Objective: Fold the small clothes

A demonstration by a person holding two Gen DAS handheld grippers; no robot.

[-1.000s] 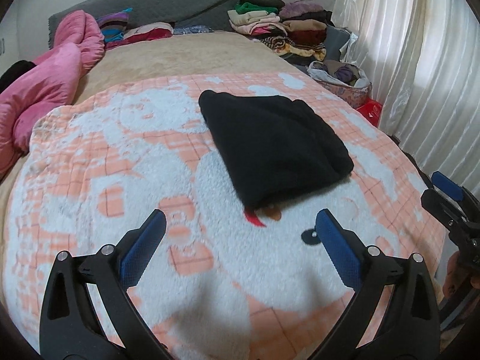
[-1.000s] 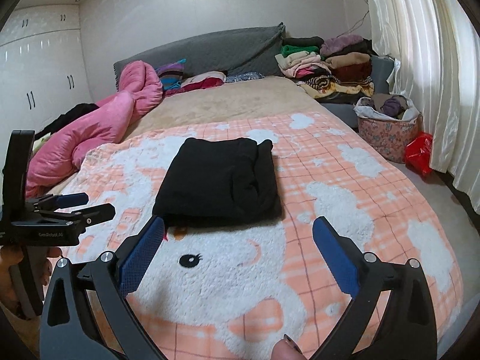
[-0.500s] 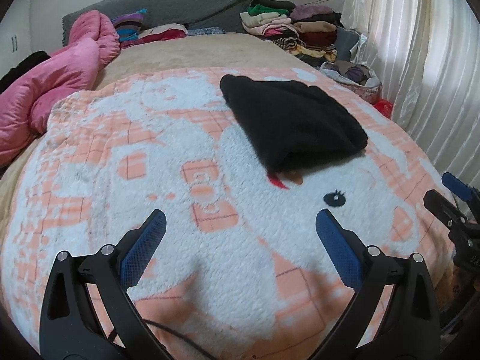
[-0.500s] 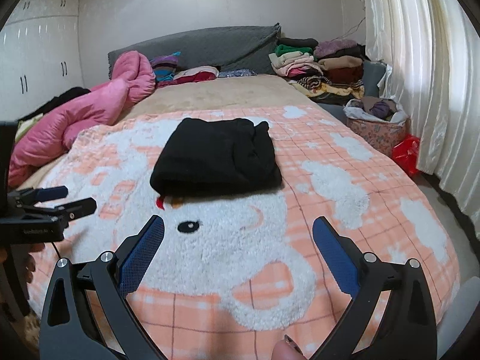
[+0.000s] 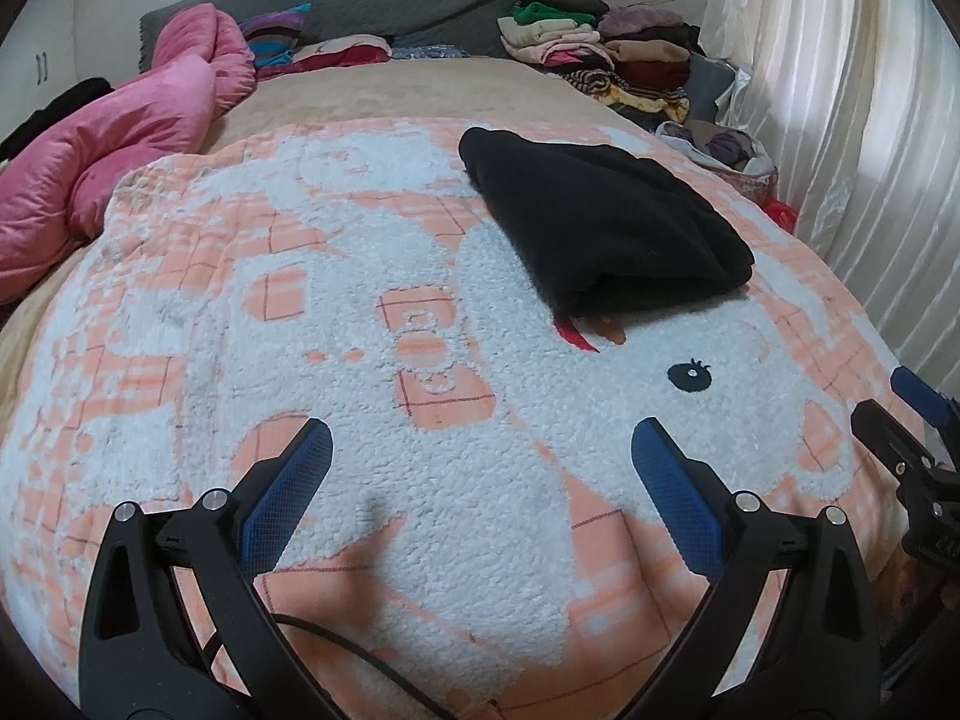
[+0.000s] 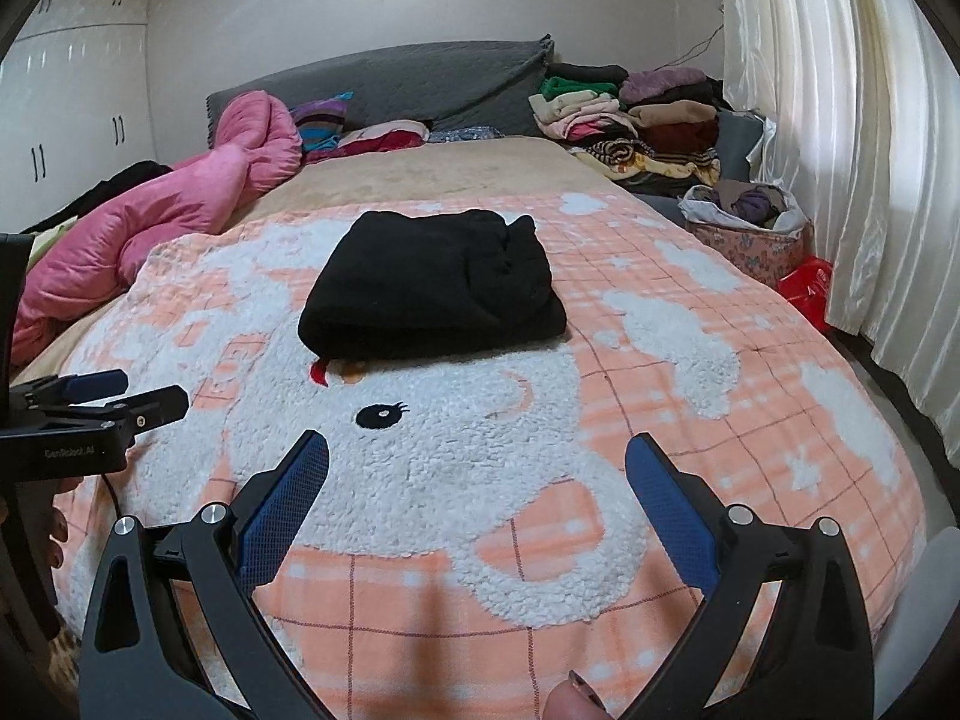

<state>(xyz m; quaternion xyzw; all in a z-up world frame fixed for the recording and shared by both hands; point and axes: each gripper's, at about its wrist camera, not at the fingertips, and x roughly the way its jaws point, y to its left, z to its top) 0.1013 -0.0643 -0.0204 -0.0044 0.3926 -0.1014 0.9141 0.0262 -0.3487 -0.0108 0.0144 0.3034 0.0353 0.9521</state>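
So the black garment (image 6: 435, 285) looks pretty much folded already, sitting as a thick little bundle on the pink-and-white fleece blanket (image 6: 690, 420), just beyond the cartoon eye (image 6: 381, 415) stitched into it. Both tools are hanging back from it: the left gripper (image 5: 480, 480) and the right gripper (image 6: 477, 483) each have their blue pads spread wide with nothing between them, and neither is touching the cloth. From the right wrist view the left tool shows up off to the left of the bundle, low by the blanket's edge. My read is the fold on this piece is basically done and the step now is either a last tidy or moving on to the next piece. If you're tidying: the far right corner of the bundle has a lumpy bit sticking up, so I'd press that flat with one pad instead of pinching, since pinching thick fleece-type fabric tends to drag the top layer and undo the fold. The near edge has a gap where the layers gape open, so come in low along the blanket and nudge it shut. For moving it toward the stack of folded clothes (image 6: 624, 114) past the bundle on the right, grab both short sides at once, through all layers.
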